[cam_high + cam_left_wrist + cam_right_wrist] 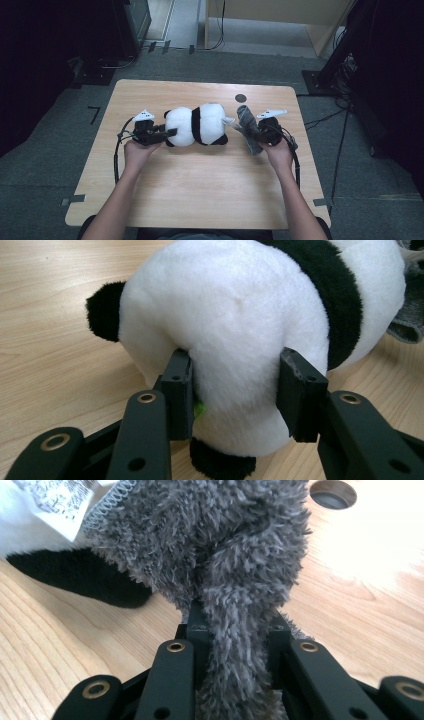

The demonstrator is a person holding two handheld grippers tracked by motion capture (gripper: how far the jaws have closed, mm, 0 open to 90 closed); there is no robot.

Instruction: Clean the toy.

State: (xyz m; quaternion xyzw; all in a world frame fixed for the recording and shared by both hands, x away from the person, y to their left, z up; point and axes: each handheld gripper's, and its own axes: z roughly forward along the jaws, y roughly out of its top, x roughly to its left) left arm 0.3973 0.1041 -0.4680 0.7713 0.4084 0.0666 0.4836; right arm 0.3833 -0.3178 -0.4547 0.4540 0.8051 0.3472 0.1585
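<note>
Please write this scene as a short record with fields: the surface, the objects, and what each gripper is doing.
surface: light wooden table with a round hole
toy: black-and-white plush panda, lying mid-table
cloth: grey fuzzy cloth, beside the panda
left gripper: jaws pressed on the panda's white body
right gripper: shut on the cloth

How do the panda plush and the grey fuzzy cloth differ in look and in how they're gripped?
The panda plush is white with black bands, rounded and bulky; the grey cloth is one colour, limp and bunched. The left gripper squeezes the panda's wide body; the right gripper pinches a narrow fold of cloth. Both are soft and on the table.
</note>
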